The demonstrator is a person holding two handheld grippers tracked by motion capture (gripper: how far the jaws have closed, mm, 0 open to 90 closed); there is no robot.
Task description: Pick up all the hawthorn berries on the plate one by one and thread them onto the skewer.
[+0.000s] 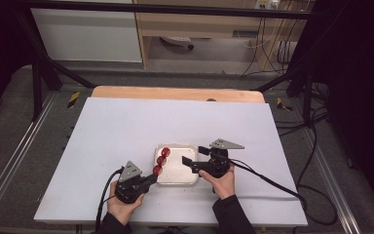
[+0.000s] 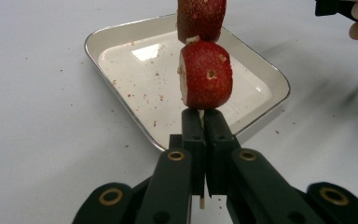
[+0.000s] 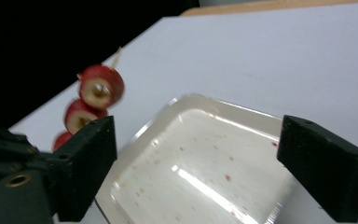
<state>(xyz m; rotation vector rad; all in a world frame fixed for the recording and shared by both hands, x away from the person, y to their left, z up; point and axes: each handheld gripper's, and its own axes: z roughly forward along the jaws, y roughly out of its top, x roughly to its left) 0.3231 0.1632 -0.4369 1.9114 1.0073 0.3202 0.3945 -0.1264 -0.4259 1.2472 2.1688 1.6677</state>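
A thin wooden skewer (image 2: 202,202) carries three red fruit pieces (image 1: 161,160) in a row. My left gripper (image 1: 152,178) is shut on the stick's bare end and holds it out over the left side of a small white tray (image 1: 181,182). In the left gripper view the jaws (image 2: 204,119) pinch the stick just below the nearest fruit piece (image 2: 206,74). My right gripper (image 1: 195,156) hovers over the tray's right side with its jaws wide apart and nothing between them. The right gripper view looks between those jaws (image 3: 198,156) at the tray (image 3: 223,105), with the skewered fruit (image 3: 97,92) off to the left.
The tray (image 2: 135,70) holds no fruit, just red crumbs and juice specks. It sits on a white sheet (image 1: 126,131) over a wooden table, whose far edge (image 1: 175,92) shows beyond. Cables trail from both grippers toward the person. A metal frame surrounds the table.
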